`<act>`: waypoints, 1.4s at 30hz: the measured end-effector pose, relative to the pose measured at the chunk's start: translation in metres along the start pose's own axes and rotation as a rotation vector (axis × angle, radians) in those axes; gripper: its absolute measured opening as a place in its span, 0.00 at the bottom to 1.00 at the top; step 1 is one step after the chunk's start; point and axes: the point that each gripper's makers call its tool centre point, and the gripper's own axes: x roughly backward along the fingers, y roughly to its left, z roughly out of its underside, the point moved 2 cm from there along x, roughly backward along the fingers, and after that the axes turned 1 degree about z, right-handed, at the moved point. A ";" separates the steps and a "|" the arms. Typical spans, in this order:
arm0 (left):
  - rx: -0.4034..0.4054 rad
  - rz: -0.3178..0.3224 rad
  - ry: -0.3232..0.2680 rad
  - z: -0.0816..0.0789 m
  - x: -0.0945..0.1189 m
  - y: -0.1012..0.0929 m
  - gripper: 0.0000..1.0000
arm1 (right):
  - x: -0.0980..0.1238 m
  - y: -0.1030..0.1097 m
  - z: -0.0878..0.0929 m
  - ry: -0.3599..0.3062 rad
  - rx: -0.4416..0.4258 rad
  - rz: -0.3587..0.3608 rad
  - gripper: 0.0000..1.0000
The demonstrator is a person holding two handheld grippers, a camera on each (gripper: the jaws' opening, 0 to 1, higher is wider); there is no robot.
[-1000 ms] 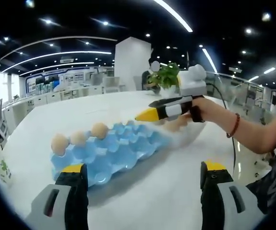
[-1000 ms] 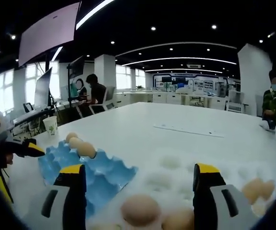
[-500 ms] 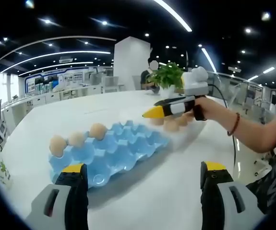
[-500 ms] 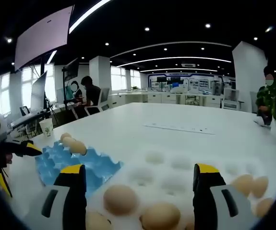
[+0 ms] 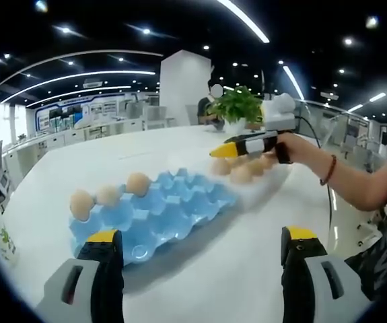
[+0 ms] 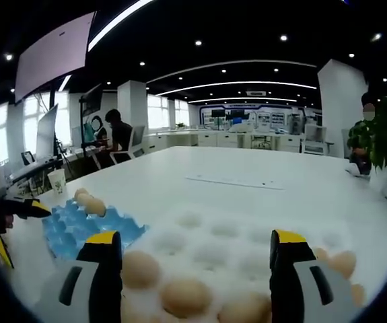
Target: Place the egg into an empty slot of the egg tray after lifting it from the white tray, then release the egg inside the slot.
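Lower centre of the right gripper view: right gripper [image 6: 188, 279] spread wide over the white tray [image 6: 247, 232], nothing between the jaws. Nearest egg [image 6: 185, 297] resting in a tray cup between them — long axis roughly sideways across the frame; blunt end not discernible. Centre on the egg, close lightly across its short width, lift straight up. Left of frame: blue egg tray [image 6: 79, 227], many slots vacant. Left gripper [image 5: 200, 269] parted and empty, low in the left gripper view.

Hand-held gripper [image 5: 203, 252]: yellow-tipped black jaws, grey bodies; red bead bracelet [image 5: 328, 172].
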 end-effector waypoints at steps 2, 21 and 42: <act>-0.001 0.001 0.000 -0.001 0.000 0.000 1.00 | 0.003 -0.005 0.001 0.002 0.005 0.009 0.95; -0.004 -0.004 0.008 -0.001 -0.004 0.003 1.00 | 0.021 -0.046 0.002 -0.005 -0.010 0.091 0.93; 0.001 -0.017 0.014 0.002 -0.003 0.009 1.00 | 0.026 -0.075 0.016 0.022 -0.065 0.154 0.65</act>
